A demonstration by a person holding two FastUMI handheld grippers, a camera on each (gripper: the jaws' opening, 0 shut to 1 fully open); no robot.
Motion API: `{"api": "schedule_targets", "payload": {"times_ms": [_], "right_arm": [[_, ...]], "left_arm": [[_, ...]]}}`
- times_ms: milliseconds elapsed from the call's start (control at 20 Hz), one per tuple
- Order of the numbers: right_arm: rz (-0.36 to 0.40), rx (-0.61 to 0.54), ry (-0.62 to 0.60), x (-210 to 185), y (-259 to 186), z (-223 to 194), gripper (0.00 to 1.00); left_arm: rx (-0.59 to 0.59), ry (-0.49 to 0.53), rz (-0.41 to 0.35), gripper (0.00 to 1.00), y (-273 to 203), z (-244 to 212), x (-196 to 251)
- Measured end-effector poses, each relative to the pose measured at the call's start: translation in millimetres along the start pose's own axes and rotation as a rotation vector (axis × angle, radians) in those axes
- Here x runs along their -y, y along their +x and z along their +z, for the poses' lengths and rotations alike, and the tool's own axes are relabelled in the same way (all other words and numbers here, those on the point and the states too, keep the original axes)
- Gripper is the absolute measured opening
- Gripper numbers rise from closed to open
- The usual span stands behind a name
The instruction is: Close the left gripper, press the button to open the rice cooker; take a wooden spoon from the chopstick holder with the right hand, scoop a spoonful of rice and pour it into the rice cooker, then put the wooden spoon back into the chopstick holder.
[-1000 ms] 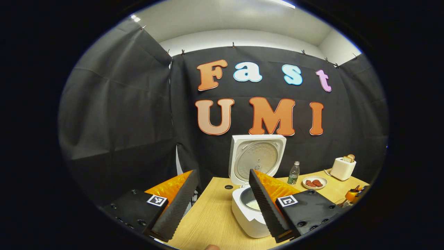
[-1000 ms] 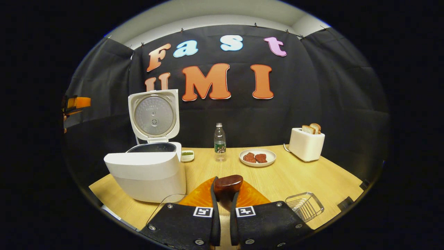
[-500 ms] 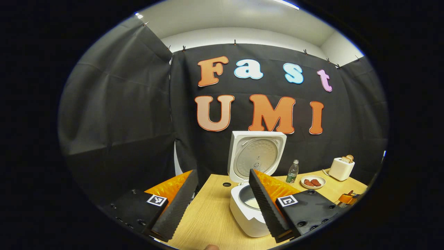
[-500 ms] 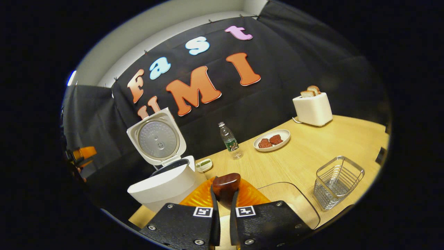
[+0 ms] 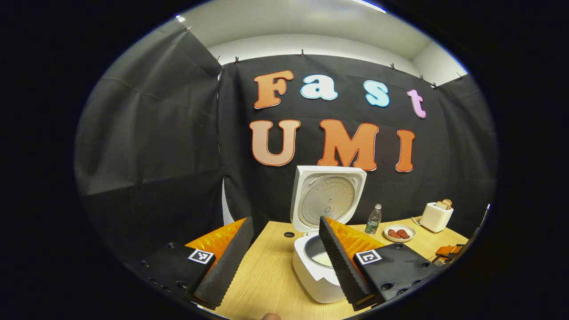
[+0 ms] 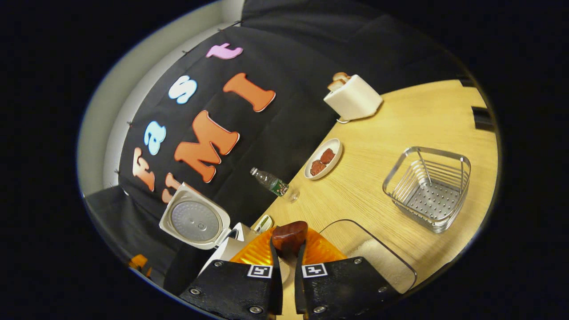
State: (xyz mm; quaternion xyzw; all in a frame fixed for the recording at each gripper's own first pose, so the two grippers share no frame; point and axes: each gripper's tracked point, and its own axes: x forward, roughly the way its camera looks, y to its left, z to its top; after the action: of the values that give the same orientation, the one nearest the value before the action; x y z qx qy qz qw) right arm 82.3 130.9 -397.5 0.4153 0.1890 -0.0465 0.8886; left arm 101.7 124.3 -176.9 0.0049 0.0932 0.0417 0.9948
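The wooden spoon (image 6: 291,234) is clamped betw. the fingers of the right gripper (image 6: 288,266), above the table (image 6: 426,115) w/ the metal holder (image 6: 429,189) near the edge. The left gripper (image 5: 284,258) is held w/ fingers spread wide, nothing grasped. The rice cooker (image 5: 318,275) stands lid-up at the table's back-left corner.

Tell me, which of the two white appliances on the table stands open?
The rice cooker: its lid is swung up and the pot shows inside. The toaster, far right, just holds bread slices.

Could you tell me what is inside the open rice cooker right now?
In the left gripper view, the rice cooker holds a pale layer, apparently rice, at the bottom. The left gripper's finger covers the pot's right side.
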Motion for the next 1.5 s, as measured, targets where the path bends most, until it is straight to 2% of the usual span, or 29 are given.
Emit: {"api": "schedule_targets", "payload": {"times_ms": [500, 700, 1200, 1500], "right_arm": [[0.014, -0.064, 0.228, -0.4, -0.9, -3.0, 0.1], [0.011, -0.036, 0.245, 0.0, -4.3, 11.5, 0.1], [0.065, -0.015, 0.35, -17.1, -24.2, 59.9, 0.1], [0.075, 0.021, 0.348, -37.8, -22.2, 92.7, 0.1]], "left_arm": [[0.003, 0.02, 0.004, 0.99, -5.1, 7.8, 6.8], [0.004, 0.017, 0.015, 1.0, -7.6, 8.6, 5.2], [-0.004, 0.017, 0.031, 1.0, -13.7, 8.0, 8.3], [-0.002, 0.024, 0.033, 1.0, -13.7, 9.5, 12.0]]}}
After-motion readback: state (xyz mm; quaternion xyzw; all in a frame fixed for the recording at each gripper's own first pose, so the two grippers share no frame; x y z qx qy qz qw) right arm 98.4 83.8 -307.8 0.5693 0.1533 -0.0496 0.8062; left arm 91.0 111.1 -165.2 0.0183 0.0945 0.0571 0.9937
